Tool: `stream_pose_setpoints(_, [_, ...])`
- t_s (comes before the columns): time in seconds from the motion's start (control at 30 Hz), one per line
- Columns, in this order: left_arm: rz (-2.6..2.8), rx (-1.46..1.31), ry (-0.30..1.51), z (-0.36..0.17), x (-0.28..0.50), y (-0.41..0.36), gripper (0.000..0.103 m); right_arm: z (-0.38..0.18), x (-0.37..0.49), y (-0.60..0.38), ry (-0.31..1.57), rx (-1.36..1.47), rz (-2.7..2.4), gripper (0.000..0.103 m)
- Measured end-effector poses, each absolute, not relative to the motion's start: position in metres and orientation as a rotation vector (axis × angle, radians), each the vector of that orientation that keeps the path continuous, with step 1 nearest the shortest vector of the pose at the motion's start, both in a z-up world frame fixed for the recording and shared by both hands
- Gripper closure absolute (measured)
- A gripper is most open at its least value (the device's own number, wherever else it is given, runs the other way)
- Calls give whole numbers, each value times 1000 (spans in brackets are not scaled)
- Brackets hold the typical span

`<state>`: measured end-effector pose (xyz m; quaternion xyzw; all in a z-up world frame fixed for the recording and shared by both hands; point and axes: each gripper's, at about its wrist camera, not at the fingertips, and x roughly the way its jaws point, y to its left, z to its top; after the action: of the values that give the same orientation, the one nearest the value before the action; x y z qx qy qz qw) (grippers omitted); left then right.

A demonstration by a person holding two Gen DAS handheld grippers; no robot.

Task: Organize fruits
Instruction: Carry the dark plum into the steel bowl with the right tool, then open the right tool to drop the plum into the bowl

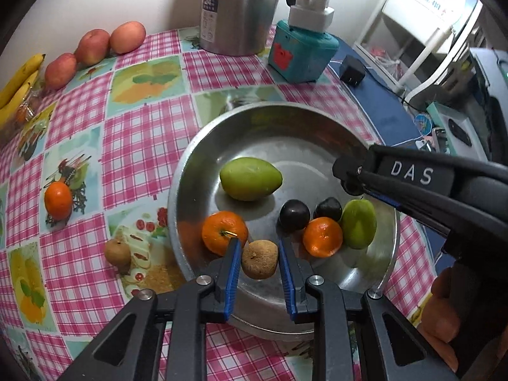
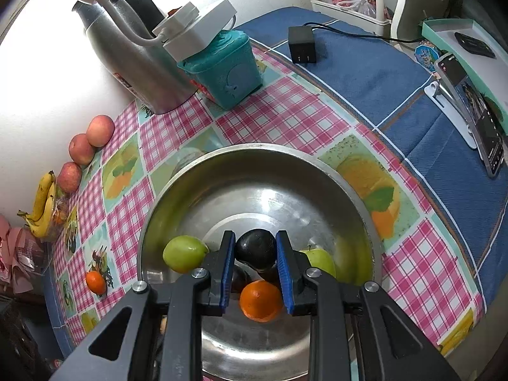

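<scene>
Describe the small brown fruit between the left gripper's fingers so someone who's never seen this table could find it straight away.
Start at the big steel bowl on the pink checked tablecloth. At the bowl's near edge, between the blue pads of the left gripper, is the brown fruit, beside a mandarin. It is the only dull, rough-skinned brown fruit in the bowl; the others are orange, green or dark purple.

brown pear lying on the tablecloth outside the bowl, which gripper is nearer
Left. The left gripper hangs over the bowl's near rim, just beside the brown pear. The right gripper is over the bowl's far side.
</scene>
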<state>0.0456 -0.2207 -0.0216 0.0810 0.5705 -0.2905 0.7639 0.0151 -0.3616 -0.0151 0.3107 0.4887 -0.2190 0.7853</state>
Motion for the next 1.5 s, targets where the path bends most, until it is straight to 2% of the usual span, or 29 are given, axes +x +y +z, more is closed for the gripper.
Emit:
stream_pose_setpoints(1.13, [-604, 175, 1265, -30, 52, -220, 75, -20, 20, -358, 1095, 609, -466, 75])
stream_pose_setpoints(1.27, [-606, 171, 1264, -29, 53, -218, 70, -19, 20, -357, 1094, 604, -463, 75])
stream_pose_setpoints(1.5, [-601, 152, 1254, -24, 55, -213, 69, -17, 20, -356, 1092, 591, -455, 75])
